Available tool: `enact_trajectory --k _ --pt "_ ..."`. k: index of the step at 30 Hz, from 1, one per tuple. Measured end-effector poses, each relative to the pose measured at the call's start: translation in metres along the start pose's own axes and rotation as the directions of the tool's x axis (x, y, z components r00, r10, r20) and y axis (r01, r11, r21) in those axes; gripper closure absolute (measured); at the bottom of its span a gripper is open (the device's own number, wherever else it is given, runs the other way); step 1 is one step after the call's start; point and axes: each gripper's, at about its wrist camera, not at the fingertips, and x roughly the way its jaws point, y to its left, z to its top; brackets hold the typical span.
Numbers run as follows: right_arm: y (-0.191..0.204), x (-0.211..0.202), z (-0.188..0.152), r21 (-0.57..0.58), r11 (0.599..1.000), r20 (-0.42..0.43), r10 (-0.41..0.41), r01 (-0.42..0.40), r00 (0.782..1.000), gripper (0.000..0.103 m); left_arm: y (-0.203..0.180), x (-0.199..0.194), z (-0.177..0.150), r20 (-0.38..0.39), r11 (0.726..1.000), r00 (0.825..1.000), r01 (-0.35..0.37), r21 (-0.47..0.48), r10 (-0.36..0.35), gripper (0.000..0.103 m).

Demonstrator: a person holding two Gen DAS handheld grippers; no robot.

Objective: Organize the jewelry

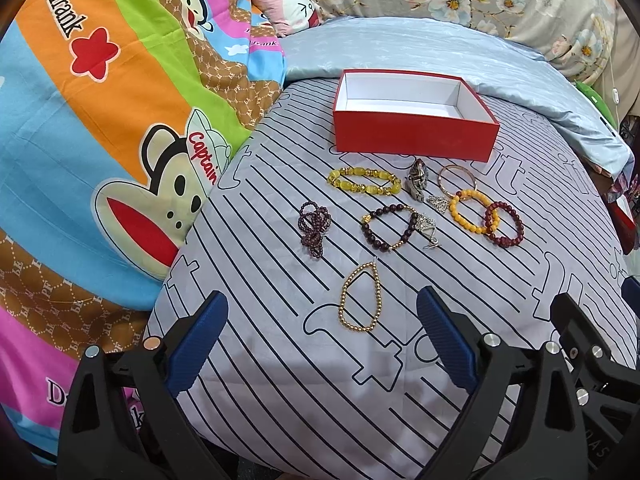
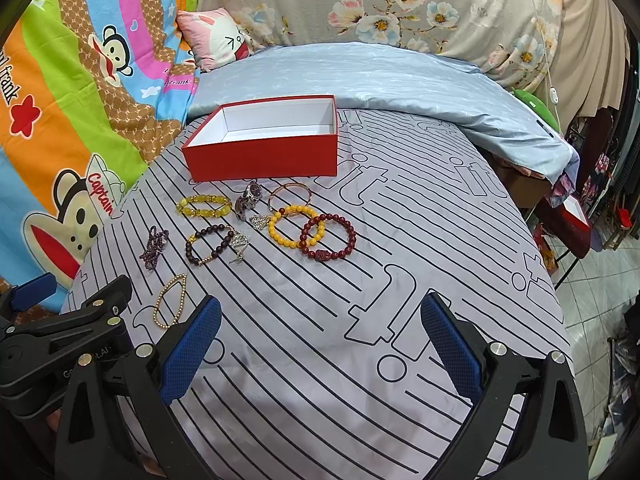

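An open red box (image 1: 412, 136) (image 2: 264, 160) with a white, empty inside sits on the striped bedsheet. In front of it lie several pieces: a yellow bead bracelet (image 1: 364, 181) (image 2: 205, 206), a wristwatch (image 1: 417, 180) (image 2: 249, 198), a thin bangle (image 1: 456, 178) (image 2: 290, 196), an orange bead bracelet (image 1: 472, 212) (image 2: 291, 225), a dark red bead bracelet (image 1: 505, 224) (image 2: 329, 238), a maroon bracelet (image 1: 390, 227) (image 2: 210, 246), a purple bead strand (image 1: 314, 228) (image 2: 155, 249) and a gold bead bracelet (image 1: 360, 298) (image 2: 170, 300). My left gripper (image 1: 322, 320) hovers open just short of the gold bracelet. My right gripper (image 2: 320, 324) stands open over bare sheet.
A colourful cartoon quilt (image 1: 100, 140) rises on the left. A light blue duvet (image 1: 460, 52) and floral pillows (image 2: 400, 4) lie behind the box. The bed's right edge drops to a tiled floor (image 2: 592, 312) with clutter. The left gripper's body (image 2: 60, 332) shows low left in the right wrist view.
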Motion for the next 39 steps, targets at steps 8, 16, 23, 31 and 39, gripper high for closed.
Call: enact_trajectory --k 8,16,23,31,39 --pt "0.0001 0.0004 -0.0001 0.0 1.0 0.0 -0.001 0.001 1.0 0.007 -0.0003 0.0 0.0 -0.001 1.0 1.0 0.001 0.001 -0.001 0.013" --pt "0.0003 0.0006 0.0003 0.0 1.0 -0.001 -0.001 0.001 1.0 0.007 -0.0004 0.0003 0.0003 -0.002 1.0 1.0 0.001 0.002 -0.001 0.013" --pt "0.0002 0.0006 0.0007 -0.001 1.0 -0.001 0.0 0.0 1.0 0.007 -0.0004 0.0002 0.0006 -0.001 1.0 1.0 0.0 0.002 0.0 0.013" --pt "0.0004 0.0008 0.0004 -0.003 1.0 0.001 -0.003 0.003 1.0 0.007 -0.0002 0.0008 0.0006 0.0 1.0 1.0 0.0 0.002 0.0 0.013" --pt "-0.0017 0.006 0.0007 -0.004 1.0 -0.006 0.009 -0.009 1.0 0.007 0.0035 0.0071 0.0015 -0.02 1.0 1.0 0.023 -0.008 -0.023 0.013"
